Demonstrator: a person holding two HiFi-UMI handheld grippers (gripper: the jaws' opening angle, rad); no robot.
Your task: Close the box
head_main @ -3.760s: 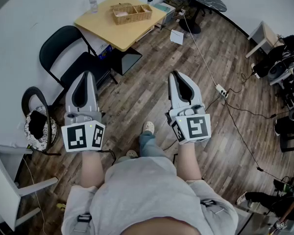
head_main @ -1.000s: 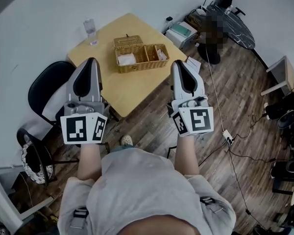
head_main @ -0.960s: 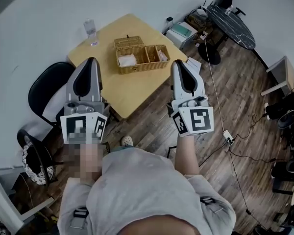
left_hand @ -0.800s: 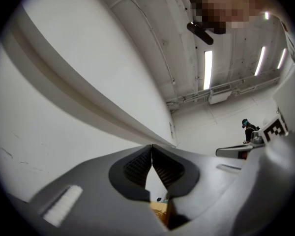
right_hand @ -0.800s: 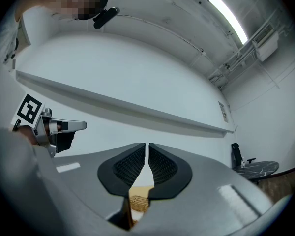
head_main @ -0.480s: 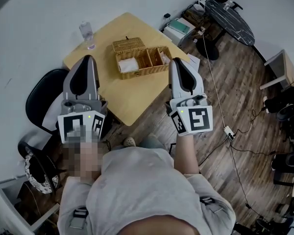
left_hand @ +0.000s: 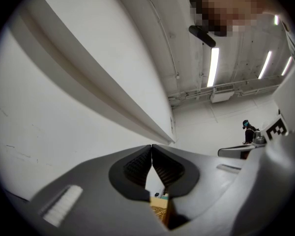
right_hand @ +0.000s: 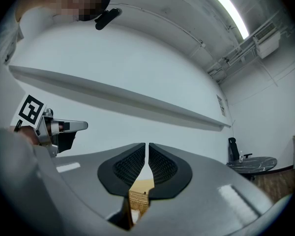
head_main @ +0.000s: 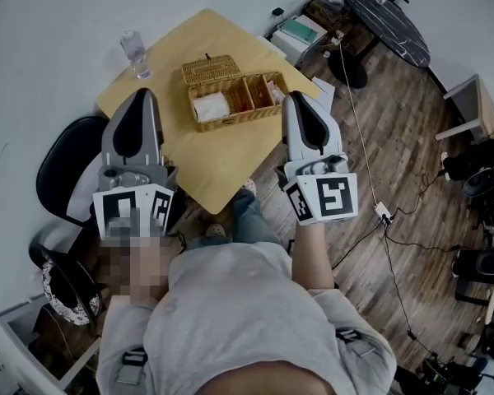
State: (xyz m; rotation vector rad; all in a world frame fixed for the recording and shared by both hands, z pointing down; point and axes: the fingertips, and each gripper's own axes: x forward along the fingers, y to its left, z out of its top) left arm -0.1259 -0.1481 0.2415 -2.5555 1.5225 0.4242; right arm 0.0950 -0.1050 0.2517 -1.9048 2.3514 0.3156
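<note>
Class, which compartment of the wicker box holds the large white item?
The left compartment in the head view, directly in front of the raised lid; the right compartment shows mostly bare wicker.

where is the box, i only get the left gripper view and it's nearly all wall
Observer: In the head view the wicker box sits on the yellow table.
Operator: open or shut
Observer: Open. Its lid is swung back on the far side, and the compartments show.
Operator: right gripper holding anything
Observer: No. The right gripper has its jaws together with nothing between them.
</note>
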